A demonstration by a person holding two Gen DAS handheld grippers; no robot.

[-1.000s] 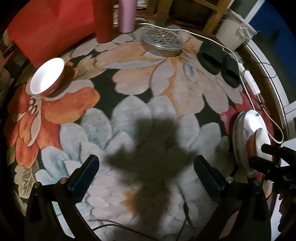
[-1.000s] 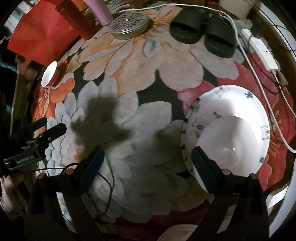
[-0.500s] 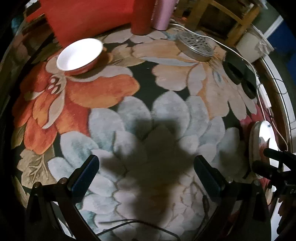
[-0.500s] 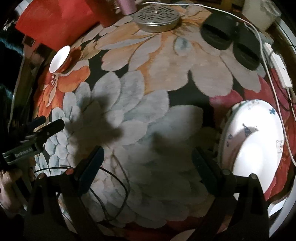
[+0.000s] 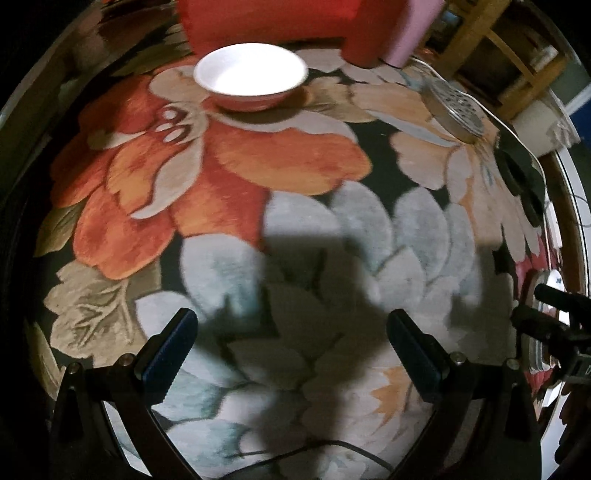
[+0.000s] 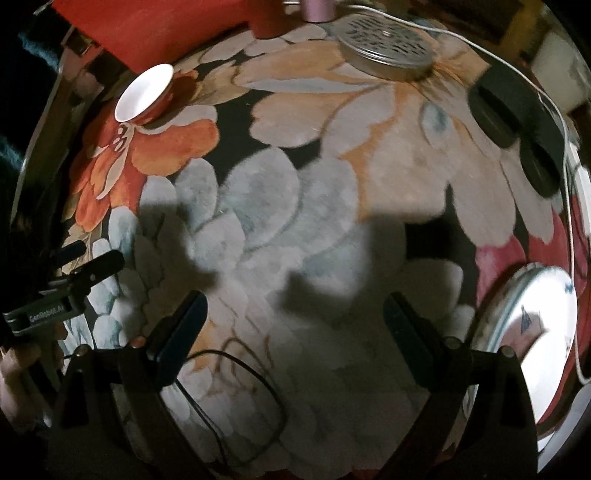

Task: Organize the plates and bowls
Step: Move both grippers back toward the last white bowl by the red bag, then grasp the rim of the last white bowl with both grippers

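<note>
1. The left tongs (image 5: 291,339) hang over the pale blue-grey petals of the floral rug (image 5: 303,258), fingers spread wide with nothing between them; they also show at the left edge of the right wrist view (image 6: 88,258).
2. A red bowl (image 5: 251,79) with a white inside sits upright on the rug's orange flower near its far-left edge, straight ahead of the left tongs and well apart from them. In the right wrist view it (image 6: 146,94) lies far off to the left.
3. Just behind the bowl, at the far edge of the rug, stands a large red object (image 5: 273,18); beside it are a red cylinder (image 5: 369,37) and a pink cylinder (image 6: 317,9).
4. A round perforated metal tin (image 6: 388,55) rests on the peach petals near the far edge.
5. A white cable (image 6: 554,110) runs past the tin toward the right edge, over a pair of black slippers (image 6: 517,122).
6. The right tongs (image 6: 291,332) are likewise wide apart and gripping nothing, above the rug's middle; a thin black wire (image 6: 236,369) loops below them.
7. A white plate (image 6: 524,332) with blue marks lies near the rug's right edge, just right of the right tongs' finger and untouched.
</note>
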